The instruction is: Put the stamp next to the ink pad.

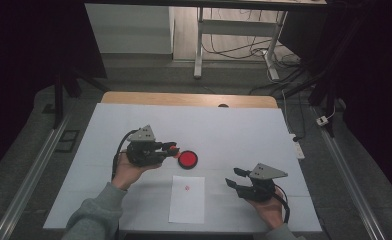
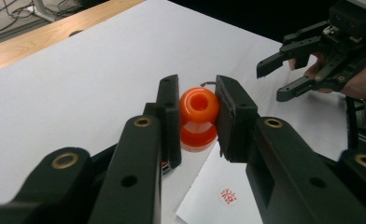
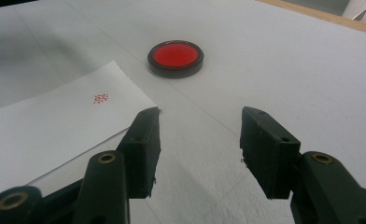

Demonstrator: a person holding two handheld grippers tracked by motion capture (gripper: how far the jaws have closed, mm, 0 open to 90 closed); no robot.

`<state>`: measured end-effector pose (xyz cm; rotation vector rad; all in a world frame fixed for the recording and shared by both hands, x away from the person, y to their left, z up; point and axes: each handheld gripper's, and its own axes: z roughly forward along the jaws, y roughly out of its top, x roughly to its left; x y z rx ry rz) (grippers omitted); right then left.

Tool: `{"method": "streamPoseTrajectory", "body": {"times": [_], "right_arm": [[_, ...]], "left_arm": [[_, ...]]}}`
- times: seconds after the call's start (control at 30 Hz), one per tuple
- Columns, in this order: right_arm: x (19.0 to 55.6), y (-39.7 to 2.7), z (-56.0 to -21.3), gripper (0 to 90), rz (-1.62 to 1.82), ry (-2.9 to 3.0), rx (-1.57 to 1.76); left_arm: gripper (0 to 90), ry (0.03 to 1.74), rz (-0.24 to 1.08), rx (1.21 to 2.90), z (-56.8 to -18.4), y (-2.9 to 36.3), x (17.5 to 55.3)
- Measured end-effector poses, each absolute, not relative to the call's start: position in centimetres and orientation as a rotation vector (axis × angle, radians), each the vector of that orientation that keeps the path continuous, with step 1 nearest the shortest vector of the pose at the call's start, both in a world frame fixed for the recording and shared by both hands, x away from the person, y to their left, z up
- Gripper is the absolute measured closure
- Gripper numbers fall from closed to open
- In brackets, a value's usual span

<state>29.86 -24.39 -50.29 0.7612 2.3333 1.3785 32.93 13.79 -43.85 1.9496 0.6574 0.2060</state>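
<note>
Left tongs [image 2: 197, 116]: clamped on orange stamp [image 2: 198, 116], held above counter [image 1: 234, 130] beside red ink pad [image 1: 188, 159]; right tongs [image 3: 197, 149]: half-open, empty, near stamped paper [image 1: 186, 200]; step: likely inking; next: lower stamp squarely onto pad.

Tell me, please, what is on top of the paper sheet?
The sheet carries one small red stamp mark; the rest is bare. Its bottom corner in the left gripper view hides behind the left claw.
</note>
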Motion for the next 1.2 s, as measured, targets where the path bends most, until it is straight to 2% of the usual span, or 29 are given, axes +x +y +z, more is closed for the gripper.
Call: {"method": "streamPoseTrajectory", "body": {"times": [0.47, 1.2], "right_arm": [[29.9, -24.5, -50.5, 47.2, 1.377, 2.328, 0.769], [29.5, -25.2, -50.7, 46.8, 1.351, 2.341, 0.792]], "left_arm": [[72.5, 0.711, 0.225, 1.955, -44.5, 14.6, 34.2], [72.3, 0.827, 0.252, 2.039, -47.8, 14.7, 37.8]]}}
